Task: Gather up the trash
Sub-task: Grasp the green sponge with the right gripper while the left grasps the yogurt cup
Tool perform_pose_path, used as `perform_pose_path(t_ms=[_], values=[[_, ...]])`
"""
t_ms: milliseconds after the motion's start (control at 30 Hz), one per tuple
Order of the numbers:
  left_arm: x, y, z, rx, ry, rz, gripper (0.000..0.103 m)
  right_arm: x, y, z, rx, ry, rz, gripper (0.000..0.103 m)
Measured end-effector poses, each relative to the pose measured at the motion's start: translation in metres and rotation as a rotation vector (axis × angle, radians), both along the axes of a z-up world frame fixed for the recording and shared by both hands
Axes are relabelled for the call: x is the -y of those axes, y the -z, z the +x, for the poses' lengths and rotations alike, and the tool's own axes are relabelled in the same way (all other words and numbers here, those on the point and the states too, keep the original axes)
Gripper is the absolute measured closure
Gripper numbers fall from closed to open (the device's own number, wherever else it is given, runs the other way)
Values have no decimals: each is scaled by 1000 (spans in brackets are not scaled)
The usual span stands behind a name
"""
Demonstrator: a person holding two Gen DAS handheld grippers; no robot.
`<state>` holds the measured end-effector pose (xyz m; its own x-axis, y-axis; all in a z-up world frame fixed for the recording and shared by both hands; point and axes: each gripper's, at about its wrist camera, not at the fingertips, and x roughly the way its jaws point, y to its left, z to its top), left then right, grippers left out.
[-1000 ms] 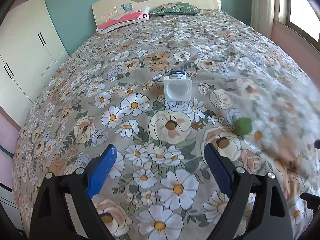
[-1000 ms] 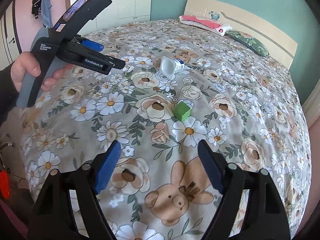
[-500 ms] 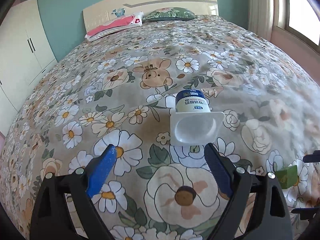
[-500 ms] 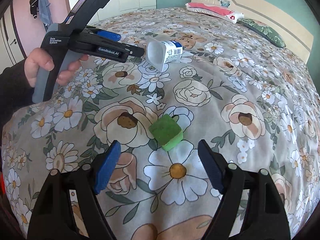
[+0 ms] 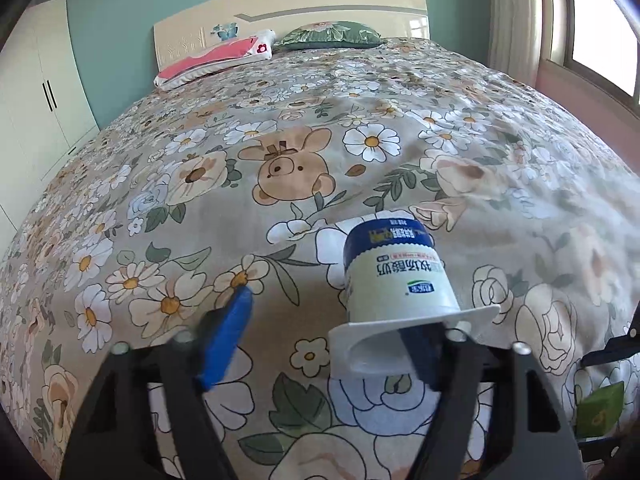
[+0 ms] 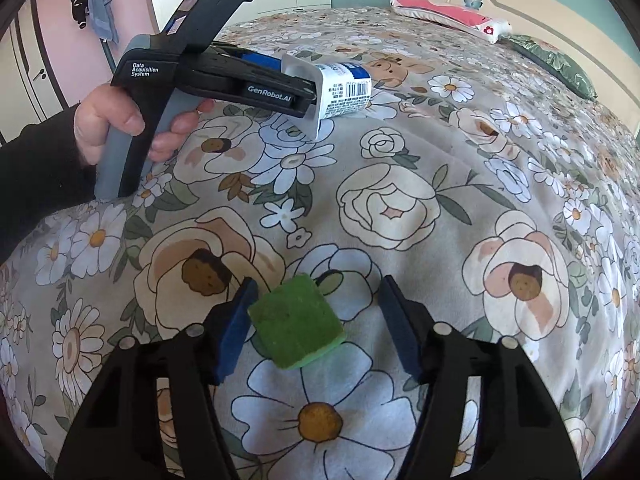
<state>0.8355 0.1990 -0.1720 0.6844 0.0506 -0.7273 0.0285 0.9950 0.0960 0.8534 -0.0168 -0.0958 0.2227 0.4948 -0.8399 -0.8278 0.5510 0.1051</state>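
Observation:
A white yogurt cup (image 5: 396, 288) with a blue base lies on its side on the floral bedspread (image 5: 280, 128), mouth toward the left wrist camera. My left gripper (image 5: 328, 324) is closing. Its right finger reaches into the cup's mouth, and its left pad (image 5: 228, 336) stands clear of the cup wall. The right wrist view shows the same cup (image 6: 344, 88) at the left gripper's (image 6: 296, 80) tips. A green foam cube (image 6: 298, 328) sits between the jaws of my closing right gripper (image 6: 318, 300). The left pad is at the cube's side and the right pad (image 6: 396, 332) is apart from it.
A person's hand (image 6: 116, 120) in a dark sleeve holds the left gripper. A pink pillow (image 5: 216, 60) and a green pillow (image 5: 328, 34) lie at the headboard. A white wardrobe (image 5: 32, 92) stands at left and a window (image 5: 600, 20) at right. The green cube (image 5: 600, 408) shows at the lower right.
Both grippers came down and forward onto their items. The left jaws narrowed, one finger entering the cup's mouth. The right jaws narrowed around the green cube.

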Motion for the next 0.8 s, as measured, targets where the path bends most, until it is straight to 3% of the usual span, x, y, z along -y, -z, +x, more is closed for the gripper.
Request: perform_pose_path(t_ms=[33, 67, 133, 567, 800], values=[[1, 2, 2, -13, -5, 2, 63, 0, 0, 0, 2, -3, 3, 55], [2, 4, 3, -23, -6, -2, 71, 0, -1, -1, 4, -10, 11, 63], [4, 4, 2, -26, -12, -13, 93, 1, -1, -4, 8, -7, 8, 64], [4, -34, -46, 28, -44, -26, 93, 17, -26, -30, 23, 65, 16, 64], [16, -79, -90, 43, -47, -16, 93, 35, -73, -61, 68, 96, 20, 64]])
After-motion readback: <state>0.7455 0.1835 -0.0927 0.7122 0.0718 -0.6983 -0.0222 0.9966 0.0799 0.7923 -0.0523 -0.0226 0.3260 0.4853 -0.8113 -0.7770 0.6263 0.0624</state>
